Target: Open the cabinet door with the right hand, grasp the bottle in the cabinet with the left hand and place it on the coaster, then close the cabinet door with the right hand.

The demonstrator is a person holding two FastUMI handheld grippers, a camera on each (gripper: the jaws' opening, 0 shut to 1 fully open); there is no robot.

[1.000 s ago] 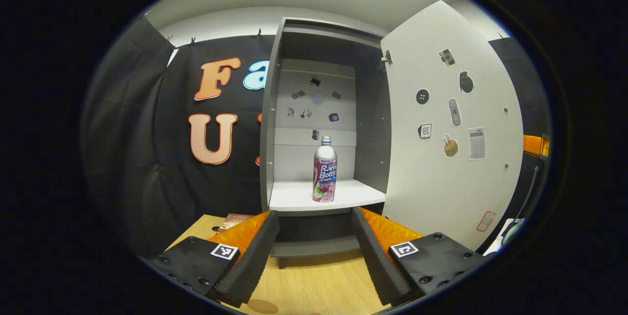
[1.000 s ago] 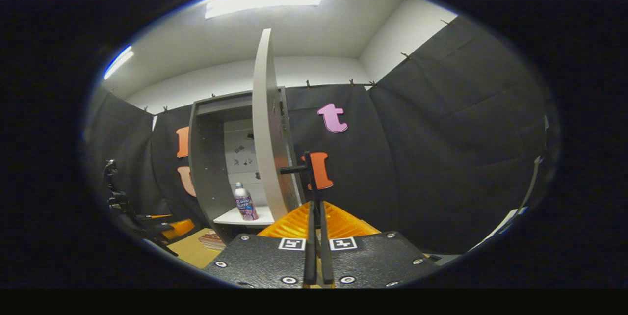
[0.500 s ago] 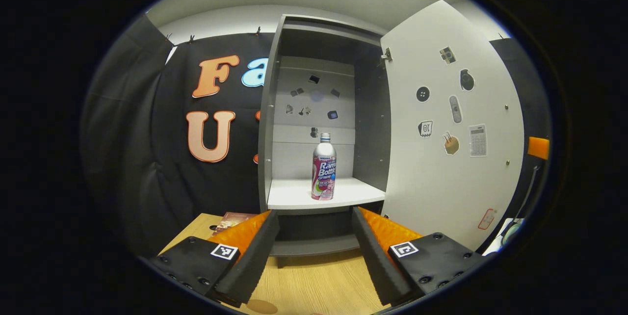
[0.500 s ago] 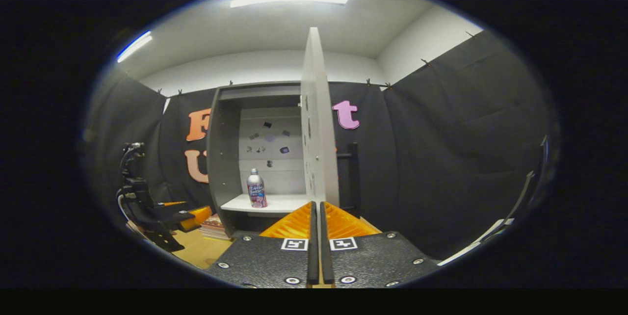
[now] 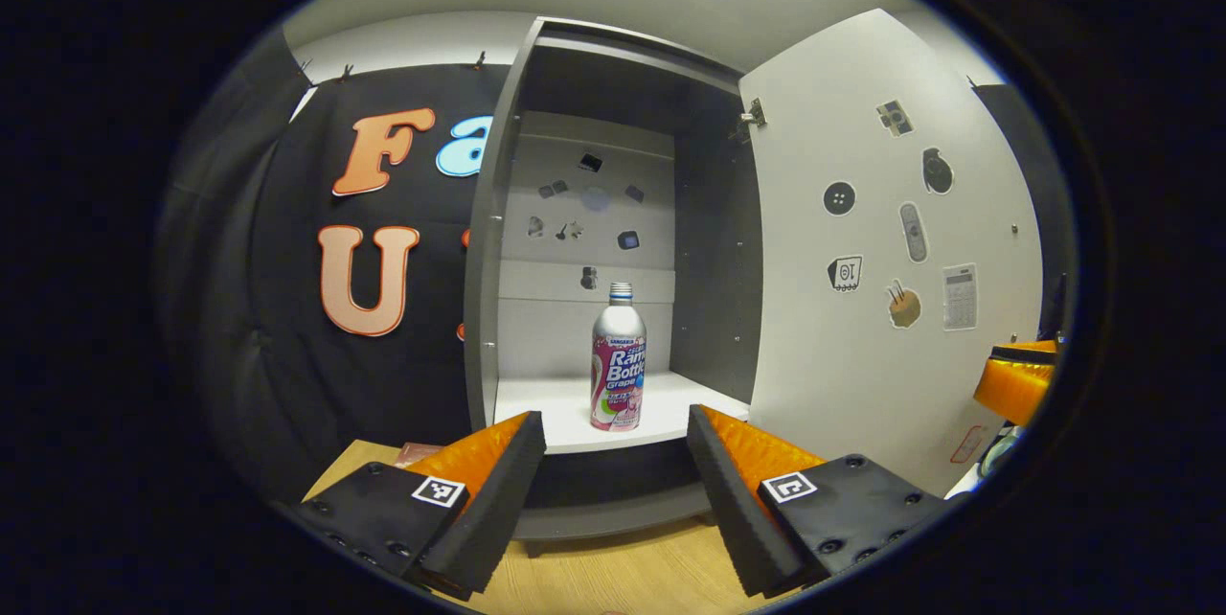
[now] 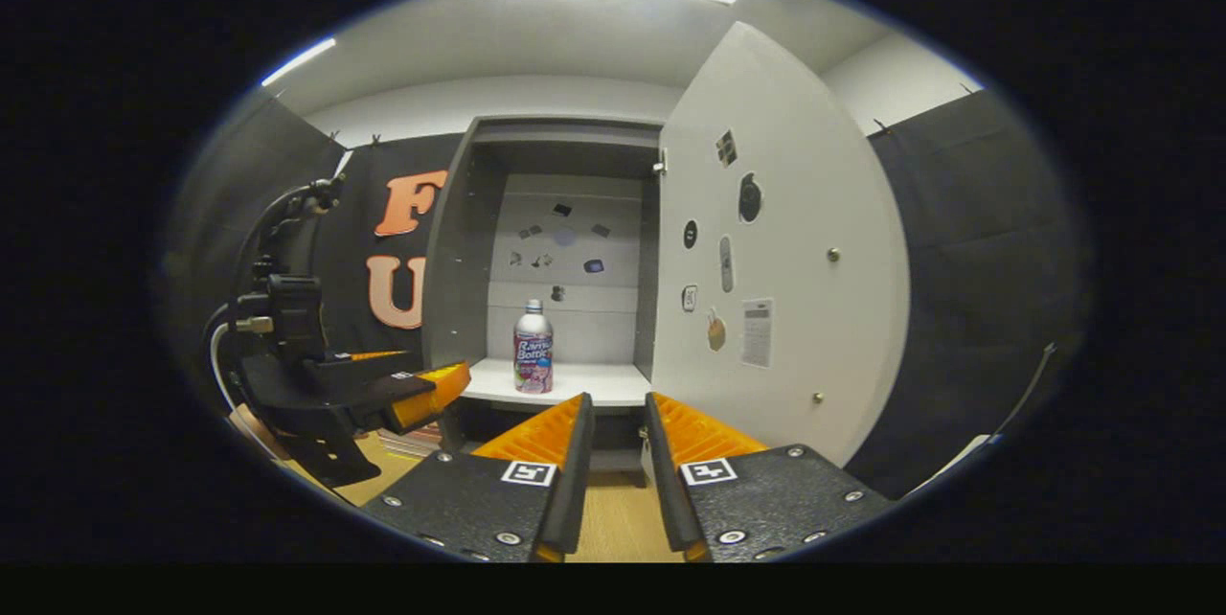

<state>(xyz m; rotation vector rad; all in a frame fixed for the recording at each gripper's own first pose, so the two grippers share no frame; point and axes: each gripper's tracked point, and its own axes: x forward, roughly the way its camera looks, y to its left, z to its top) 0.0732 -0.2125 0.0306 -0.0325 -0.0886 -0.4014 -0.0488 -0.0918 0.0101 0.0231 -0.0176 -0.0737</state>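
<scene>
We see the bottle standing upright on the white shelf inside the cabinet, a little right of the shelf's middle and near its front edge. In the right gripper view the bottle stands on the same shelf, left of centre.

The left gripper is straight in front of the bottle and below it, its fingers spread wide with nothing between them. The bottle lines up with the gap between the fingers but sits well beyond their tips, so we see no contact. In the right gripper view we see that same gripper off to the left, near the shelf's front left corner, pointing toward the cabinet.

The right gripper is a little way open, its fingers apart by a narrow gap and gripping nothing. It sits in front of the cabinet, below the shelf, with the bottle up and slightly left of its tips.

The door stands wide open to the right of the bottle, hinged at the cabinet's right side, with stickers on its inner face. More small stickers dot the back panel above the bottle. A wooden table lies beneath both grippers.
</scene>
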